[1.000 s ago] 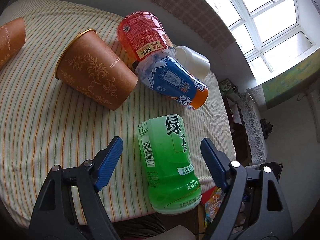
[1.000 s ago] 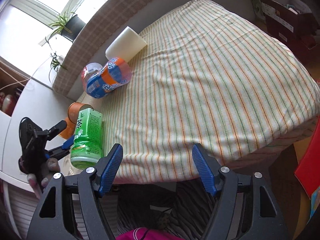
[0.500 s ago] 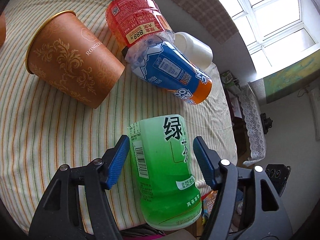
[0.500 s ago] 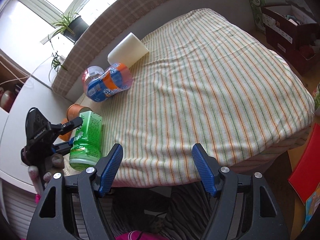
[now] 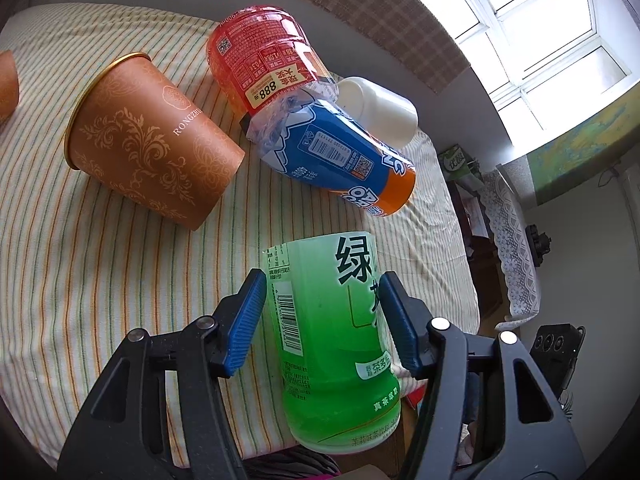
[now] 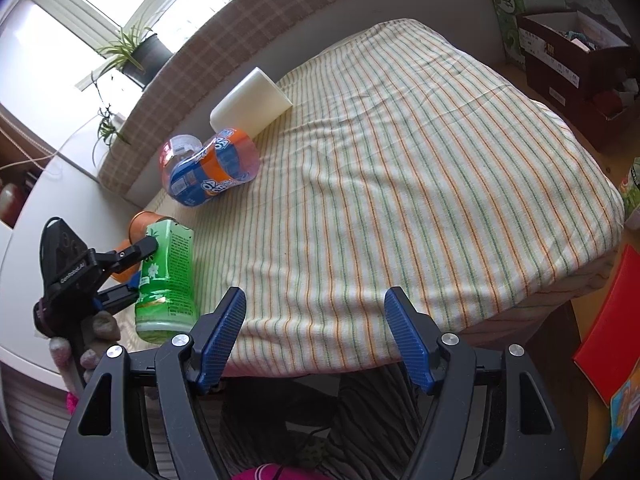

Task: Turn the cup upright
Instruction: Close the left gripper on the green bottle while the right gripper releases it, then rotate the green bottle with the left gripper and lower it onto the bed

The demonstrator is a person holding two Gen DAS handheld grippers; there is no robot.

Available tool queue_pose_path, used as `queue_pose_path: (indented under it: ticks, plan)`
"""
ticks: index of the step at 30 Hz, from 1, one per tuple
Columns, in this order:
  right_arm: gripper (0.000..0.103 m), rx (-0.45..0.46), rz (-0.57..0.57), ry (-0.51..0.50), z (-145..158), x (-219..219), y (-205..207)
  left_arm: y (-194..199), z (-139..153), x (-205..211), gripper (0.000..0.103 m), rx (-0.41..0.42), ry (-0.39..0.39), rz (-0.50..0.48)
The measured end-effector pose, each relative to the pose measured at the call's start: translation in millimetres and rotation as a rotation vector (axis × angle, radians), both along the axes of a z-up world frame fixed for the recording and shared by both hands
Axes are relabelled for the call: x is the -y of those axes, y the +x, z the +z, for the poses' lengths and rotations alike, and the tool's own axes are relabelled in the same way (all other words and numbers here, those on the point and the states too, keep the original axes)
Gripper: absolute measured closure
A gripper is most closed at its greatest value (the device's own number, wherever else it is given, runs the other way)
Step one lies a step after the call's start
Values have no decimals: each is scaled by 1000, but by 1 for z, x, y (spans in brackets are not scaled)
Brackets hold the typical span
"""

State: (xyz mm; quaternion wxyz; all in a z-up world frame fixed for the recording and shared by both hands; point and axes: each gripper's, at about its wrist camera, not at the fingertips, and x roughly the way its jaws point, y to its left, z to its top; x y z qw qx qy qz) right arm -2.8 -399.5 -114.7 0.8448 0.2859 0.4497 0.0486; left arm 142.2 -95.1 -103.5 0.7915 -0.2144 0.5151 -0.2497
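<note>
1. Striped tablecloth (image 6: 400,184): covers the whole table. All cups lie toward its window-side and left portion; the right portion carries nothing.
2. Green cup (image 5: 332,336): lies on its side at the table's near left edge, one end overhanging the edge toward the person. Its long axis runs along the left gripper's (image 5: 322,320) fingers, pointing away toward the other cups.
3. Left gripper: the jaws straddle the green cup's mid-body, blue pads against or just beside its two flanks. Whether grip pressure is applied cannot be told. This is the nearer tool by far.
4. Right gripper (image 6: 314,336): jaws spread wide, holding nothing, hovering off the near table edge, well apart from the green cup.
5. Brown paper cup (image 5: 148,144): on its side, beyond and left of the green cup, apart from it.
6. Blue-orange cup (image 5: 336,156), red cup (image 5: 264,56), white cup (image 5: 380,108): clustered farther back, touching one another.
7. Judgement: tipping the green cup upright needs a roughly quarter-turn wrist rotation; nothing visibly obstructs the swing.
</note>
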Motion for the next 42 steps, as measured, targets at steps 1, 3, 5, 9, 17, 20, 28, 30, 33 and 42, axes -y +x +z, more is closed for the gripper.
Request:
queue_pose_path:
  ticks: [1, 3, 5, 9, 17, 20, 28, 30, 33, 42]
  plan:
    - [32, -1, 0, 0, 0, 0, 0, -2, 4, 0, 44, 18, 9, 3]
    - [32, -4, 1, 0, -1, -1, 1, -6, 11, 0, 46, 54, 31, 8]
    - [32, -6, 4, -1, -1, -3, 1, -11, 19, 2, 46, 96, 54, 12]
    - [32, -6, 10, 0, -1, -6, 1, -19, 31, 7, 46, 171, 97, 17]
    - [32, -8, 9, 2, -1, -6, 1, -30, 46, 13, 46, 289, 188, 47]
    - [32, -11, 8, 5, -1, -5, 2, -34, 49, 15, 46, 333, 224, 59]
    - [32, -18, 10, 11, -3, -7, 3, -37, 51, 25, 46, 404, 291, 61]
    - [32, -18, 10, 11, -4, -7, 3, -40, 52, 29, 46, 422, 307, 55]
    - [32, -18, 6, 10, -3, -6, 2, -46, 52, 35, 46, 448, 338, 45]
    - [32, -10, 9, 5, -1, -8, 2, -61, 54, 45, 46, 486, 382, 12]
